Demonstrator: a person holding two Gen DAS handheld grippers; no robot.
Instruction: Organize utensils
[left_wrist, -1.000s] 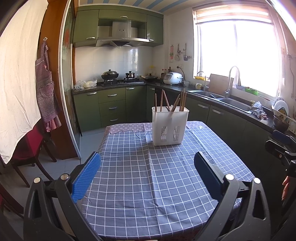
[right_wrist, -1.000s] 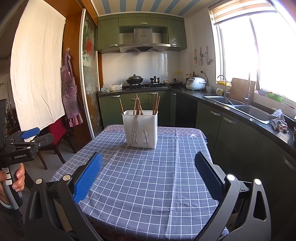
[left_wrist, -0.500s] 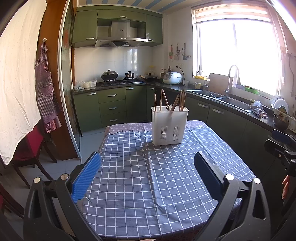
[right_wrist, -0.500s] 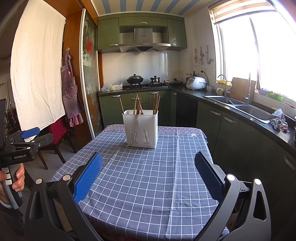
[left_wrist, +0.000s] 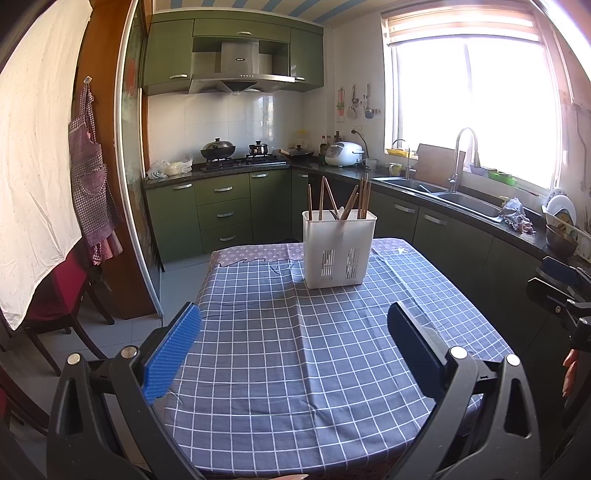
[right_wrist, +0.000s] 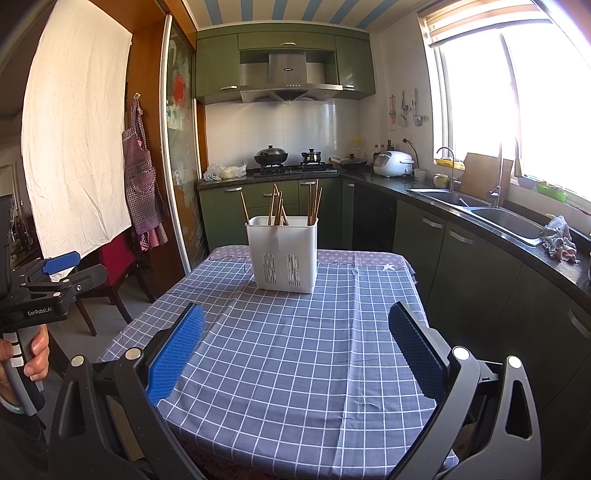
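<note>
A white slotted utensil holder (left_wrist: 338, 253) (right_wrist: 283, 254) stands upright at the far end of a table with a blue checked cloth (left_wrist: 314, 354) (right_wrist: 295, 350). Several brown chopsticks (left_wrist: 341, 201) (right_wrist: 280, 206) stick up out of it, some leaning. My left gripper (left_wrist: 294, 341) hangs open over the near part of the table, nothing between its blue pads. My right gripper (right_wrist: 296, 341) is likewise open and holds nothing, well short of the holder. In the right wrist view a hand grips the left gripper's handle (right_wrist: 40, 295) at the left edge.
Green kitchen cabinets (left_wrist: 221, 210) and a dark counter with a sink (left_wrist: 454, 195) run behind and to the right of the table. A red chair (left_wrist: 55, 295) stands left of it. An apron (left_wrist: 90, 177) hangs on the wall.
The left wrist view has crept slightly forward and up, so the holder sits a little nearer. Both grippers stay open and the holder has not moved.
</note>
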